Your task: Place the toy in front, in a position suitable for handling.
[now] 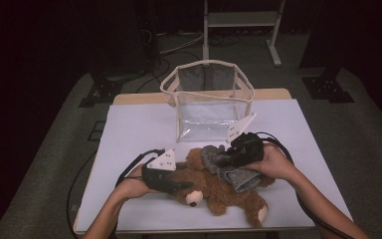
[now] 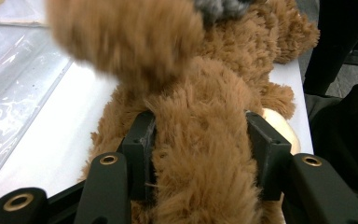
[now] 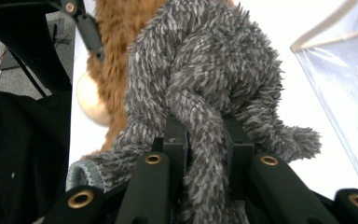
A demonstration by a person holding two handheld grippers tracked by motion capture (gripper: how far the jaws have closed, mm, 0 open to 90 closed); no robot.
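Observation:
A brown teddy bear [image 1: 214, 194] lies on its back near the front of the white table [image 1: 139, 129]. A grey fuzzy garment [image 1: 239, 178] with a ribbed hem is draped over its body. My left gripper [image 1: 184, 185] comes in from the left and is shut on the bear. In the left gripper view both pads [image 2: 142, 140] squeeze a thick brown limb [image 2: 200, 144]. My right gripper [image 1: 220, 160] reaches in from the right and is shut on the garment. Its jaws pinch a fold of the grey fabric [image 3: 200, 79] in the right gripper view, with the bear [image 3: 116, 28] behind.
A clear plastic bag [image 1: 206, 107] with beige trim stands upright and open at the back middle of the table, just behind the bear. Cables trail from both grippers across the table. Beyond the table lie a dark floor, stand feet and a white frame [image 1: 241, 22].

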